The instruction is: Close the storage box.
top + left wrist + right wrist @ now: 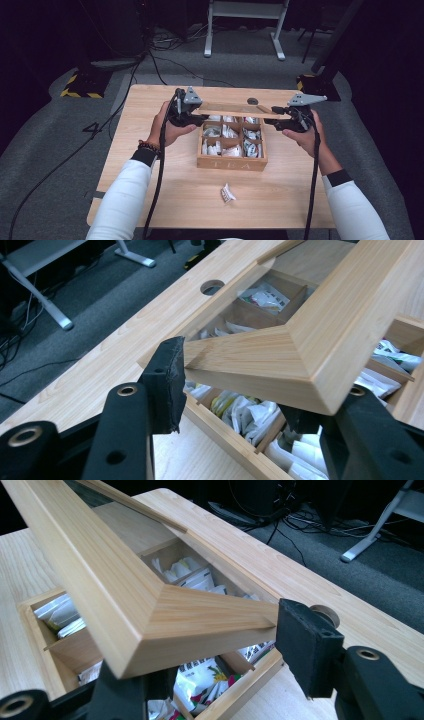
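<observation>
Above the tea box (231,162), lid (235,109) raised – left claw (192,117), right claw (280,118) gripping its corners.

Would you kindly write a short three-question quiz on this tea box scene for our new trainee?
1. True or false: the lid rests flat and shut on the tea box.
2. Which grips a lid corner: A the left gripper, B the right gripper, C both?
3. What lies loose on the table in front of the box?

Key: 1 false, it is raised. 2 C. 3 one tea packet.
</observation>
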Tool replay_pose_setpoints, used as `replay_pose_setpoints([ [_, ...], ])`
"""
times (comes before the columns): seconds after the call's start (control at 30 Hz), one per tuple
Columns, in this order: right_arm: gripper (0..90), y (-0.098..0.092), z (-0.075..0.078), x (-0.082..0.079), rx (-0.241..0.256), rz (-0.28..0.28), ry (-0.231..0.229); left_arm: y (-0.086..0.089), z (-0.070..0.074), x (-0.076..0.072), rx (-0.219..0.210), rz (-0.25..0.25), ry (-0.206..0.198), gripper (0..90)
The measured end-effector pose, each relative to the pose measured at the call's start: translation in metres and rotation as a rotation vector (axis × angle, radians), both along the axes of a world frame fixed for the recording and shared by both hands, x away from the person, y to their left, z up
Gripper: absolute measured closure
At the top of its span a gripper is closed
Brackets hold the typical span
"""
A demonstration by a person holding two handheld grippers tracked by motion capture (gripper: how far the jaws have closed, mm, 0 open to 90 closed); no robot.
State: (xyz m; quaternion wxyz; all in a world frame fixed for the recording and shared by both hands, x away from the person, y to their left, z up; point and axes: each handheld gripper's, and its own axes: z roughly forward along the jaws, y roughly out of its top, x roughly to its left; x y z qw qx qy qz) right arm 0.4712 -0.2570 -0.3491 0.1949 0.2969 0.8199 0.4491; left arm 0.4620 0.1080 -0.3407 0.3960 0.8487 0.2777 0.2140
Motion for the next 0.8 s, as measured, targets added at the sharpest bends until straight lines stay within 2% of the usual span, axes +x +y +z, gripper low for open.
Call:
replay_pose_setpoints([
  [0.2, 43.5, -0.001, -0.003, -0.008, -0.003, 0.009, -0.001, 0.0, -0.006, -0.007, 0.011, -0.004, -0.001, 48.2],
  [0.43, 41.3, -0.001, -0.014, -0.016, -0.032, 0.021, 0.008, 0.0, -0.017, -0.014, 0.03, -0.006, 0.011, 45.6],
  [0.67, 40.5, -0.003, -0.021, -0.02, -0.044, 0.025, 0.026, 0.0, -0.024, -0.018, 0.044, -0.007, 0.017, 43.9],
  [0.8, 39.4, -0.004, -0.025, -0.021, -0.048, 0.031, 0.038, 0.0, -0.028, -0.02, 0.038, -0.006, 0.026, 42.6],
])
